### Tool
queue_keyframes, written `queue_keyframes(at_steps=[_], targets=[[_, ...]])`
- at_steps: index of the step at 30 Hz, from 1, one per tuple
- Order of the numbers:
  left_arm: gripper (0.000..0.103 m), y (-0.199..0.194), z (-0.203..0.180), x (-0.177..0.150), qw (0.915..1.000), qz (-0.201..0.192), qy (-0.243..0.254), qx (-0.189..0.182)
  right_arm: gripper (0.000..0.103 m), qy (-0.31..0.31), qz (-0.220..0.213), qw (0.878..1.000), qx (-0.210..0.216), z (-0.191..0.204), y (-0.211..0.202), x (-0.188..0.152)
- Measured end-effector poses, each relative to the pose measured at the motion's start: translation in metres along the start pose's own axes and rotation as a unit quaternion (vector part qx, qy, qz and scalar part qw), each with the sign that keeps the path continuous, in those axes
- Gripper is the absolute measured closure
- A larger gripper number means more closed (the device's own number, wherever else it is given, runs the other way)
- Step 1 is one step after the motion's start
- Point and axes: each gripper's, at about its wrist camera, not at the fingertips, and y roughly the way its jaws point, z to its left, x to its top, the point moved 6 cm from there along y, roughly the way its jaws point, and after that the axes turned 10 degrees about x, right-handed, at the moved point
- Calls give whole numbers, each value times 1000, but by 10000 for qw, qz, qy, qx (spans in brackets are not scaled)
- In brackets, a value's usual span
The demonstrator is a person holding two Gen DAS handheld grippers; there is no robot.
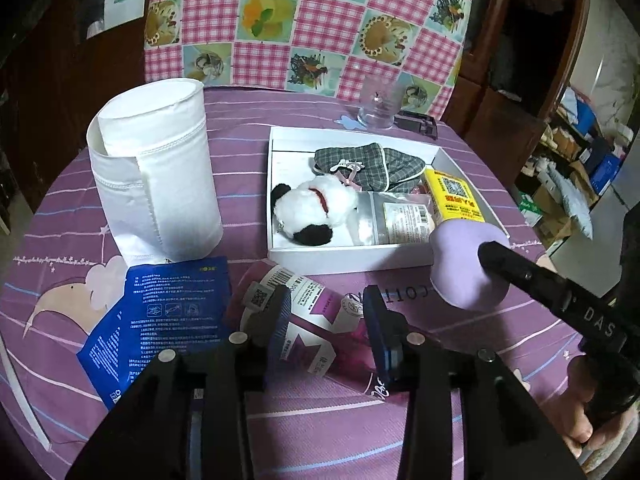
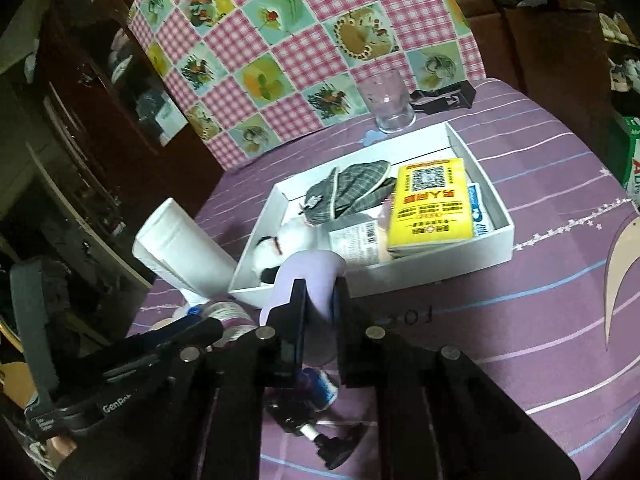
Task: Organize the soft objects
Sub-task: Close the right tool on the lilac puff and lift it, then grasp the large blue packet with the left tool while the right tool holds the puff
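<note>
A white box (image 1: 276, 256) (image 2: 472, 268) on the purple tablecloth holds a panda plush (image 1: 316, 206) (image 2: 276, 246), a plaid cloth pouch (image 1: 372, 166) (image 2: 352, 190), a yellow packet (image 1: 454, 194) (image 2: 430, 204) and a clear bag (image 1: 396, 222). My right gripper (image 2: 320, 300) is shut on a soft lilac object (image 1: 466, 268) (image 2: 310, 276) and holds it near the box's front edge. My left gripper (image 1: 326, 312) has its jaws around a purple-and-white packet (image 1: 312, 320) lying on the table, with gaps showing beside the fingers.
A white fabric cylinder (image 1: 156, 172) (image 2: 180, 248) stands left of the box. A blue sachet (image 1: 160, 316) lies in front of it. A drinking glass (image 1: 378, 106) (image 2: 388, 100) and a black item (image 1: 418, 122) stand behind the box. A checked cloth (image 1: 304, 20) hangs behind the table.
</note>
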Motion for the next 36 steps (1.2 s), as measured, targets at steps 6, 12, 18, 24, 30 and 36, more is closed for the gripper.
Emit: queue_keyframes(at_steps=[6, 12, 18, 24, 30, 36], targets=[[58, -11, 16, 6, 9996, -59, -246, -99, 89, -118, -38, 9995, 285, 17, -5, 0], [58, -17, 39, 6, 9991, -64, -424, 17, 89, -294, 73, 9985, 447, 32, -6, -5], [58, -18, 56, -2, 9991, 27, -415, 23, 89, -369, 204, 9973, 594, 41, -5, -10], [22, -27, 98, -3, 9964, -62, -847, -13, 88, -423, 338, 9962, 678, 46, -3, -15], [22, 13, 124, -19, 9903, 605, -1244, 140, 88, -538, 454, 9953, 671, 52, 1, -21], [22, 34, 110, -29, 9902, 958, -955, 336, 88, -502, 494, 9955, 639, 51, 2, -22]])
